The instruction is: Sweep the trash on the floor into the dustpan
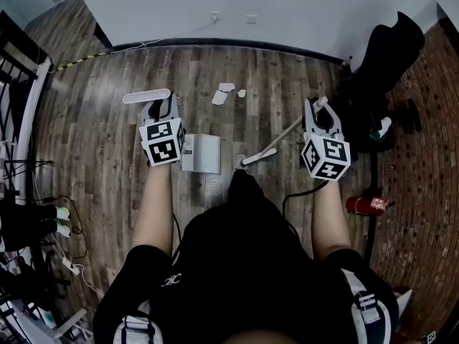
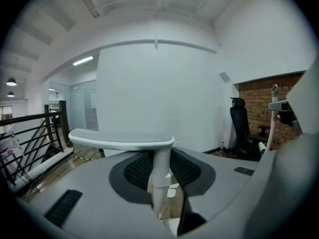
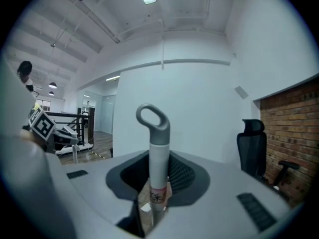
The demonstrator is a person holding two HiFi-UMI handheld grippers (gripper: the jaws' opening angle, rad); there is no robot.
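Note:
Pale paper scraps (image 1: 222, 95) lie on the wooden floor near the wall; another small bit (image 1: 242, 92) sits just right of them. A white dustpan (image 1: 201, 153) rests on the floor in front of me. Its upright handle ends in a flat T-grip (image 1: 147, 96) (image 2: 122, 139). My left gripper (image 1: 161, 112) (image 2: 160, 183) is shut on that handle's shaft. My right gripper (image 1: 319, 113) (image 3: 158, 183) is shut on the white broom handle (image 3: 158, 163), which has a grey loop on top. The broom head (image 1: 258, 156) lies right of the dustpan.
A black office chair (image 1: 387, 56) stands at the right by the brick surface, and a red fire extinguisher (image 1: 366, 205) lies below it. A dark railing (image 1: 21, 77) and cables with a power strip (image 1: 68, 264) run along the left. A white wall (image 1: 251, 6) bounds the far side.

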